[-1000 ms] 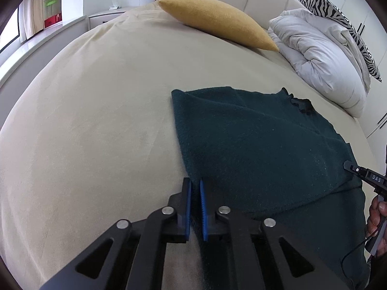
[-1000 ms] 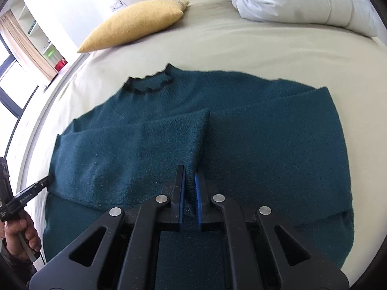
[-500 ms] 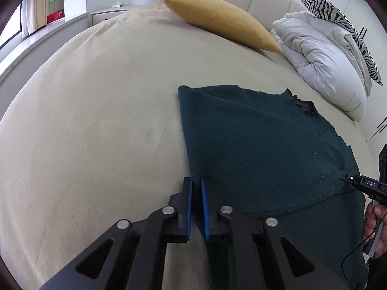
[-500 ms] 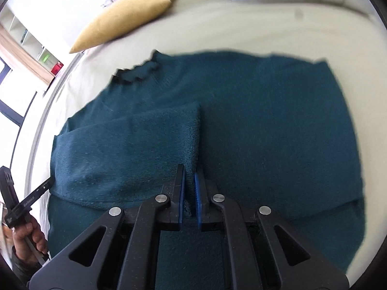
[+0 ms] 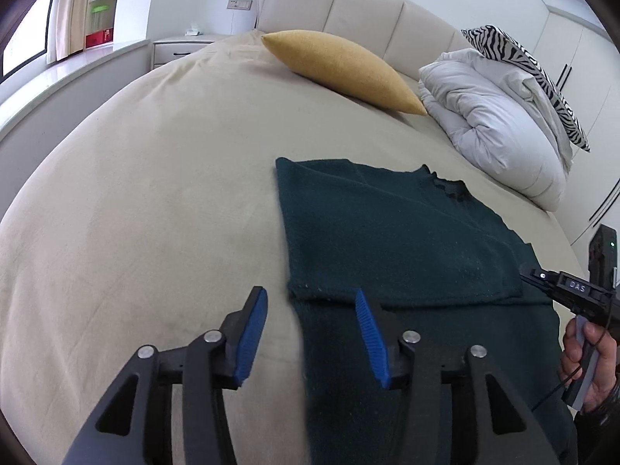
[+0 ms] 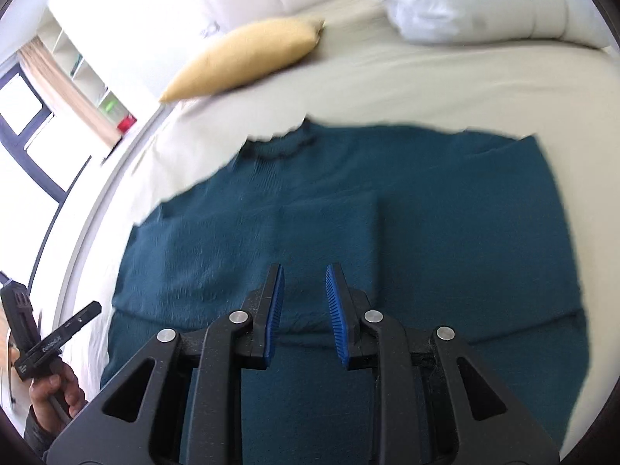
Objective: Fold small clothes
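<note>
Beige bed [image 5: 155, 201] fills our view, and the dark green sweater [image 5: 387, 232] lies flat on it, sleeves folded in. Our left gripper [image 5: 312, 333] has just let go; its jaws opened over the sweater's left edge. Our right gripper [image 6: 302, 310] just opened too, holding nothing, above the sweater's middle.
</note>
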A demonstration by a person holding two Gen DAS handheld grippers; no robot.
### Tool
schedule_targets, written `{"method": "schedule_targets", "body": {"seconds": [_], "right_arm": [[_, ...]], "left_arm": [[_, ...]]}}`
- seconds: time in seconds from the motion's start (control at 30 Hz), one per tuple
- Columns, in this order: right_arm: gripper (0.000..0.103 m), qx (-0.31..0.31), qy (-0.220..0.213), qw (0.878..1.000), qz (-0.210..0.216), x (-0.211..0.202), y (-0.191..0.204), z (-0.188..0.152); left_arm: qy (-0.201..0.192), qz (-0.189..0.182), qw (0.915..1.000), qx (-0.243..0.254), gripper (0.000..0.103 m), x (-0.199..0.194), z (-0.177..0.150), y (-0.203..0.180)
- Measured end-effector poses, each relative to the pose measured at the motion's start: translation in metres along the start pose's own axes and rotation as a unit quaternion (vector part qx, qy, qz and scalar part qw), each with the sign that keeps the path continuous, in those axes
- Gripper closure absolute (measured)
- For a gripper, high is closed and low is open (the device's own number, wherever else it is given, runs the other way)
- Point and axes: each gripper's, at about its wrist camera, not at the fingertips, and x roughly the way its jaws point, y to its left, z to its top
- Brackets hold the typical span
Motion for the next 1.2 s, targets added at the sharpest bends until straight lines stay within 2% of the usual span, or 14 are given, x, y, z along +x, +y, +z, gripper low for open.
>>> {"method": "schedule_targets", "body": {"seconds": [0.03,0.07,0.13,0.17,0.2,0.23,0.33,0.43,0.57,0.7,0.8,0.9,1.1,1.2], "right_arm": [[0.066,0.0,0.031,0.999,-0.013,0.013,-0.003,-0.003],[0.067,0.001,0.038,0.999,-0.012,0.019,-0.007,-0.004],[0.069,0.018,0.012,1.0,0.002,0.007,-0.018,-0.007],[0.064,0.031,0.003,0.999,-0.016,-0.002,-0.023,-0.008],[0.061,0.043,-0.009,0.997,-0.063,-0.016,-0.03,-0.01],[0.061,0.051,-0.02,0.996,-0.073,-0.027,-0.036,-0.012],[0.061,0.086,-0.05,0.995,-0.023,-0.071,-0.054,-0.027],[0.061,0.084,-0.068,0.994,-0.003,-0.113,-0.06,-0.052],[0.061,0.073,-0.059,0.995,0.039,-0.155,-0.059,-0.093],[0.061,0.068,-0.041,0.996,0.051,-0.187,-0.065,-0.138],[0.061,0.094,-0.029,0.993,0.06,-0.21,-0.08,-0.173],[0.061,0.122,-0.027,0.99,0.059,-0.227,-0.099,-0.199],[0.061,0.173,-0.016,0.983,0.065,-0.248,-0.132,-0.236],[0.061,0.18,-0.009,0.982,0.063,-0.253,-0.14,-0.244]], "left_arm": [[0.007,0.001,0.9999,0.008,0.05,-0.002,-0.006,-0.001],[0.015,0.001,0.9999,0.008,0.05,-0.003,-0.011,0.0],[0.019,-0.004,0.9998,0.0,0.05,-0.016,-0.022,0.007],[0.019,-0.007,0.9998,-0.003,0.05,-0.023,-0.028,0.012],[0.021,-0.011,0.9997,-0.007,0.05,-0.031,-0.034,0.016],[0.025,-0.015,0.9995,-0.014,0.049,-0.038,-0.04,0.019],[0.035,-0.041,0.998,-0.031,0.044,-0.062,-0.063,0.027],[0.053,-0.063,0.9959,-0.04,0.039,-0.081,-0.087,0.031],[0.088,-0.088,0.9908,-0.054,0.039,-0.101,-0.122,0.035],[0.12,-0.104,0.9859,-0.053,0.038,-0.115,-0.15,0.032],[0.146,-0.113,0.9815,-0.052,0.039,-0.12,-0.17,0.03],[0.155,-0.125,0.9785,-0.052,0.04,-0.124,-0.178,0.028],[0.183,-0.145,0.9708,-0.057,0.043,-0.125,-0.189,0.029],[0.196,-0.157,0.9655,-0.069,0.049,-0.12,-0.191,0.03]]}}
